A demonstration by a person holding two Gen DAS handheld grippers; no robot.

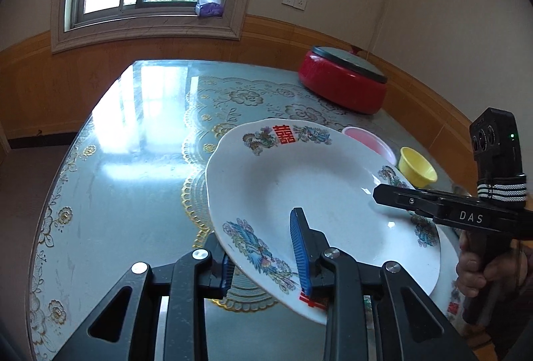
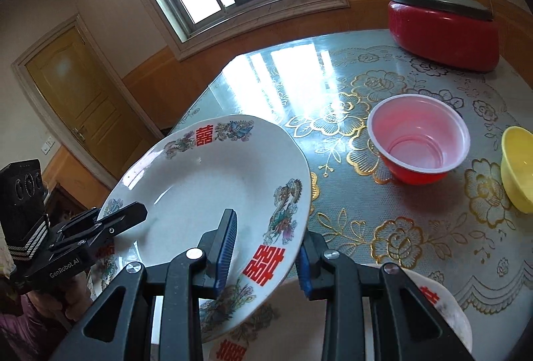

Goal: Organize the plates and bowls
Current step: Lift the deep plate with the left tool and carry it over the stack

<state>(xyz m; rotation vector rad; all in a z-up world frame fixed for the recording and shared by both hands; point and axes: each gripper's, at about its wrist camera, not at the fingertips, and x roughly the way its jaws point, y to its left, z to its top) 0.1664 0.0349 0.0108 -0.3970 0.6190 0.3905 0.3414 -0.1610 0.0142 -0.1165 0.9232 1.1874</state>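
Both the left hand-held gripper (image 1: 263, 256) and right hand-held gripper (image 2: 266, 252) pinch opposite rims of the white, phoenix-patterned ceramic plate (image 1: 299, 194), tilted above another plate (partly hidden) at the worktop's (image 1: 140, 161) near edge.

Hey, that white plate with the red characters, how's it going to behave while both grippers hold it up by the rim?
The plate looks glazed and glossy, so it may slip in the left gripper and right gripper, which clamp only its rim. It looks rigid, probably ceramic, so it shouldn't flex but could chip if dropped. It is tilted above another plate, so a slip might knock the two together.
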